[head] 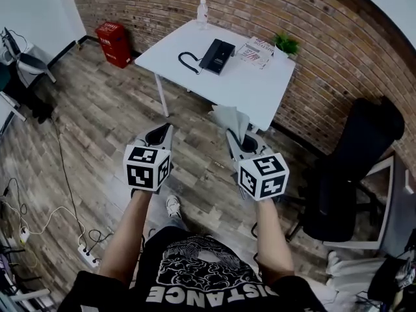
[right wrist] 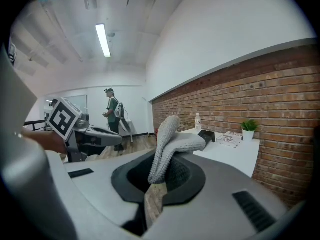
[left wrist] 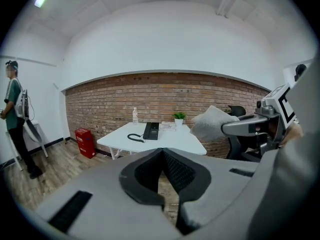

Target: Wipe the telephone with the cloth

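**Right claw** (right wrist: 157,176): closed on a fold of the grey cloth (right wrist: 170,144), which is pinched near one edge. The free part is seen standing up and flopping over toward 2 o'clock in the right gripper view.

**Left claw** (left wrist: 162,171): the jaws are brought together and nothing is held between them. Both claws are carried side by side above the wooden floor (head: 97,129) and are pointed toward 12 o'clock in the head view.

**Cloth:** judged light, soft and limp. It can be expected to drape and bunch, so the present bunched grip is suitable, provided a loose pad is left forward of the jaws for wiping.

**Telephone** (head: 216,56): shown lying flat on the white bench (head: 247,90), at 12 o'clock of the claws and well apart from them. In the head view its long axis is set from about 7 o'clock to 1 o'clock, and its coiled cord (head: 188,62) is looped out at 9 o'clock. It is judged rigid and fairly light, and liable to slide on the smooth top when rubbed. It might best be steadied at one long edge by the free claw. A bottle (head: 202,12) is set at 11 o'clock of it. A booklet (head: 255,52) and, beyond that, a potted plant (head: 286,44) are set at 3 o'clock. No wiping has yet been begun.
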